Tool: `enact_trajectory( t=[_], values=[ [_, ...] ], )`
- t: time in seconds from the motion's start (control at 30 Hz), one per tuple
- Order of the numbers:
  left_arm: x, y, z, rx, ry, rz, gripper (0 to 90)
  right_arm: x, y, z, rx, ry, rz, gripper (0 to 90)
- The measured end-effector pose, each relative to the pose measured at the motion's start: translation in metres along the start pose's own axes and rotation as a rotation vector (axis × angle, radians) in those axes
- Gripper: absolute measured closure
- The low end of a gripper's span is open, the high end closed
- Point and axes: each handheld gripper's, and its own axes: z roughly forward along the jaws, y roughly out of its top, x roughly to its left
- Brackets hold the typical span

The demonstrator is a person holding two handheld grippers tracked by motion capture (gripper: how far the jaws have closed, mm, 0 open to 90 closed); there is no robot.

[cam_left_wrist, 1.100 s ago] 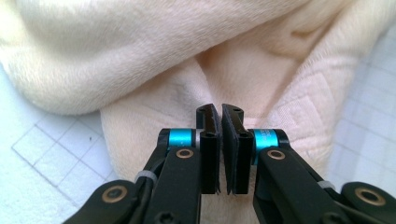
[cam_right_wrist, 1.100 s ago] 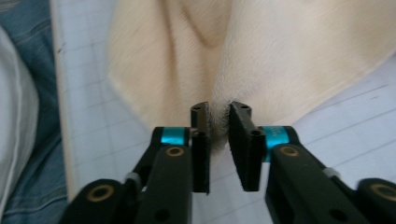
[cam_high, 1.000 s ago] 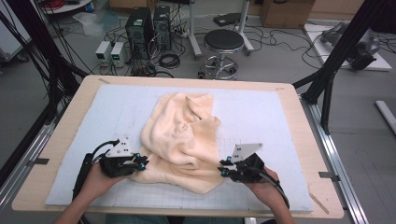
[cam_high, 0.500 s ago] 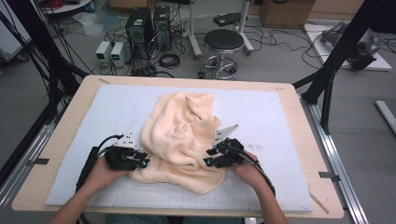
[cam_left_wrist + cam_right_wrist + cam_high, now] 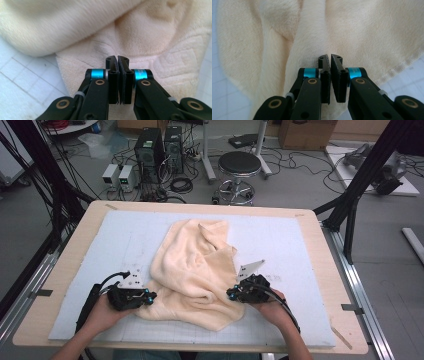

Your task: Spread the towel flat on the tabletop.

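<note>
A cream towel [image 5: 195,265] lies rumpled on the white gridded mat [image 5: 300,245]. My left gripper [image 5: 149,296] sits at the towel's near left edge. In the left gripper view its jaws [image 5: 117,58] have just been closing and now stand together on the patterned border of the towel [image 5: 150,37]. My right gripper [image 5: 231,294] is at the towel's near right edge. In the right gripper view its jaws [image 5: 329,58] have likewise just been closing and pinch a raised fold of the towel [image 5: 367,32]. A hand holds each gripper from the near side.
The mat covers a wooden table [image 5: 70,265] with a bare rim. Black frame posts [image 5: 360,185] stand at the table's corners. On the floor beyond are a stool [image 5: 240,167], computer towers [image 5: 150,150] and loose cables.
The right gripper has moved left and inward onto the towel's edge, then settled slightly nearer. The left gripper stayed at the left edge. Both pairs of jaws now look closed.
</note>
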Motion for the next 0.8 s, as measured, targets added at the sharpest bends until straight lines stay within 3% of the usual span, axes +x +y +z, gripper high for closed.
enact_trajectory(
  t=[0.13,0.37,0.47,0.53,0.6,0.63,0.73,0.8],
  values=[
    [-0.010,-0.006,-0.007,-0.009,-0.010,0.003,87.2,0.009,-0.010,-0.011,0.004,-0.018,0.000,86.4],
    [-0.021,-0.010,-0.026,-0.046,-0.019,0.009,86.3,0.025,-0.026,-0.026,-0.011,-0.004,-0.010,82.9],
    [-0.014,-0.005,-0.029,-0.069,0.006,-0.002,75.0,0.022,-0.024,-0.033,-0.041,-0.041,0.002,70.8],
    [-0.006,-0.001,-0.026,-0.097,0.034,-0.016,68.4,0.016,-0.021,-0.039,-0.076,-0.071,0.015,67.2],
    [0.005,0.002,-0.018,-0.093,0.045,-0.035,63.9,0.008,-0.015,-0.040,-0.084,-0.102,0.014,64.6],
    [0.009,0.003,-0.015,-0.089,0.039,-0.046,61.7,0.004,-0.013,-0.037,-0.078,-0.126,0.001,63.3],
    [0.021,0.005,0.001,-0.073,0.007,-0.075,60.3,-0.008,-0.010,-0.023,-0.060,-0.138,0.008,60.5],
    [0.022,0.005,0.010,-0.040,-0.002,-0.074,60.6,-0.014,-0.010,-0.012,-0.031,-0.153,0.018,57.5]
  ],
)
